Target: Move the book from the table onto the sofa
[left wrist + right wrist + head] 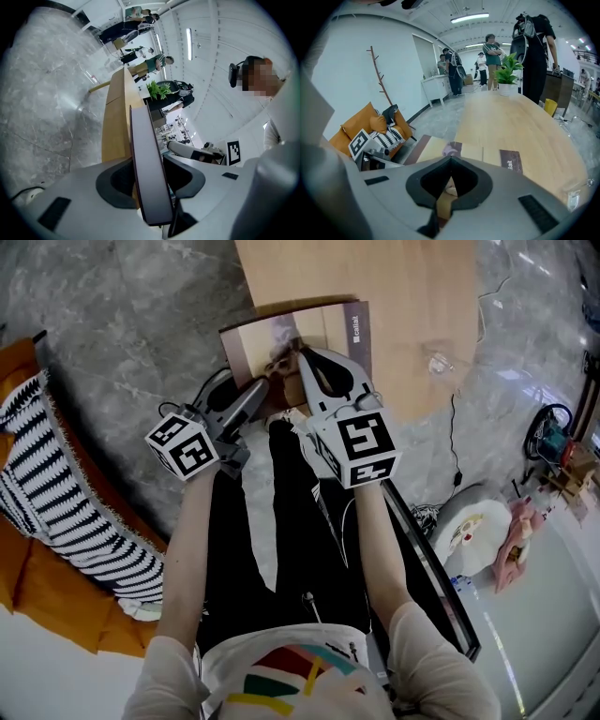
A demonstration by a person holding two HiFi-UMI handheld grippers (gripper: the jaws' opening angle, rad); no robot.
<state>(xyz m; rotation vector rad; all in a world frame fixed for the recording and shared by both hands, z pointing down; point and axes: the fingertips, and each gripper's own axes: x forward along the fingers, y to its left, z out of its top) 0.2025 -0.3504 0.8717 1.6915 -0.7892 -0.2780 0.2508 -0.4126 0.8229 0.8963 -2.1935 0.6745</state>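
Plainly, both forearms reach forward from the lower part of the head view towards the near edge of the wooden counter [394, 277], which fills the upper middle of that frame. The book [319, 329] lies at this near edge, its tan cover facing up and a dark band along its right side.

The left gripper [258, 388] comes at the book's lower left corner from the left, lying low and rolled onto its side, so that its marker cube sits at the centre left of the frame. In the left gripper view the counter [115, 122] stands as an upright strip and the book [143, 140] runs edge-on between the fingers [117, 183]. They are clenched on it from both sides, as far as the wide-angle view allows.

The right gripper [302, 352] slants down over the book's near part, its cube just right of centre. In the right gripper view its fingers [422, 185] are drawn together tip to tip above the cover [471, 152]. Whether the tips touch the cover cannot be told.

The orange sofa [42, 606], with a striped cushion [66, 484], occupies the left edge of the head view, well apart from the book.
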